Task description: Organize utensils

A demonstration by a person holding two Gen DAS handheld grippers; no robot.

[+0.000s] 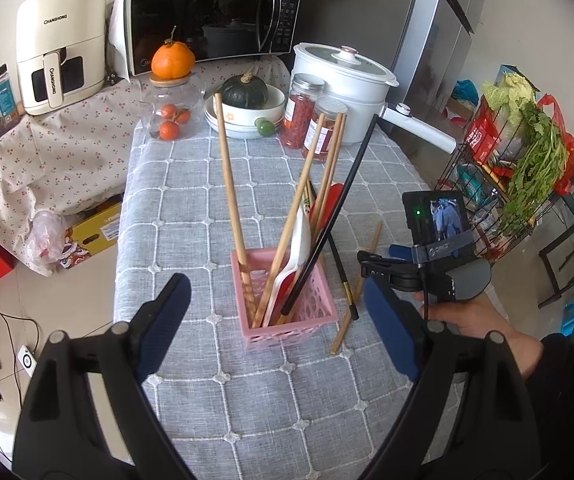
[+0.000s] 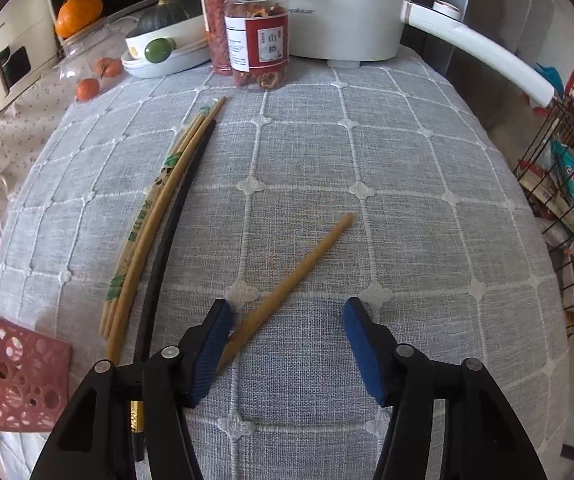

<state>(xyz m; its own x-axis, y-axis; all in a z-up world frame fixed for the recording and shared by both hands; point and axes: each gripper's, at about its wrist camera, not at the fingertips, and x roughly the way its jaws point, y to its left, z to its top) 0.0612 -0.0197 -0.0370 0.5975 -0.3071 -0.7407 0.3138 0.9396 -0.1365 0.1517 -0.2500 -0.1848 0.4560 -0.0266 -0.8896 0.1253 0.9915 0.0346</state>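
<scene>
A pink perforated basket (image 1: 287, 320) stands on the grey tablecloth and holds several wooden chopsticks (image 1: 231, 196), one black chopstick (image 1: 335, 212) and white and red spoons (image 1: 301, 236). My left gripper (image 1: 277, 312) is open and empty, hovering in front of the basket. My right gripper (image 2: 287, 320) is open, low over the cloth. A loose wooden chopstick (image 2: 291, 284) lies between its fingers, next to the left pad (image 2: 215, 344). A black chopstick (image 2: 171, 224) and several wooden ones (image 2: 155, 208) lie to the left. The basket's corner shows in the right wrist view (image 2: 11, 380).
At the table's far end stand two jars (image 2: 255, 40), a white pot (image 2: 347, 12), bowls with a squash (image 1: 247, 100) and a glass jar with oranges (image 1: 171, 108). A microwave (image 1: 211, 16) and air fryer (image 1: 59, 44) sit behind. A wire rack with greens (image 1: 527, 168) stands right.
</scene>
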